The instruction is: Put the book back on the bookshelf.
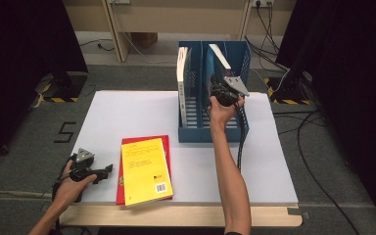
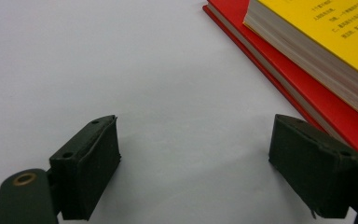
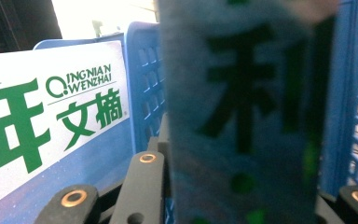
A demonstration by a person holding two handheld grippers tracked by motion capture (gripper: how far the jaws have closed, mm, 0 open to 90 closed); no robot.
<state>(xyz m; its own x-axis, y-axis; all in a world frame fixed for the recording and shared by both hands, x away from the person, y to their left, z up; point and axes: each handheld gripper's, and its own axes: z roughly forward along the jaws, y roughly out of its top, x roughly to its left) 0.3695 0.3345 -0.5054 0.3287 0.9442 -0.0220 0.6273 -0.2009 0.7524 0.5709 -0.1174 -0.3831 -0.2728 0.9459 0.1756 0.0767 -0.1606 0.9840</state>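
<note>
A blue two-slot file rack [image 1: 196, 132] stands at the back of the white table top [image 1: 127, 112]. In its left slot a white-and-blue book [image 1: 181, 68] [image 3: 51, 116] with green characters stands upright. My right gripper [image 1: 223, 90] [image 3: 242, 205] is over the right slot, shut on a grey-blue book [image 1: 219, 55] [image 3: 242, 116] that leans inside it. Near the front left, a yellow book [image 1: 146, 169] [image 2: 335, 32] lies on a red book [image 1: 120, 188] [image 2: 335, 112]. My left gripper [image 1: 105, 171] [image 2: 196, 158] rests low on the table just left of them, open, with nothing between its pads.
A wooden table edge [image 1: 176, 215] runs along the front. Black cables [image 1: 318, 147] trail over the grey floor at the right, and dark curtains [image 1: 352, 73] hang on both sides. Bare white surface lies left of the rack.
</note>
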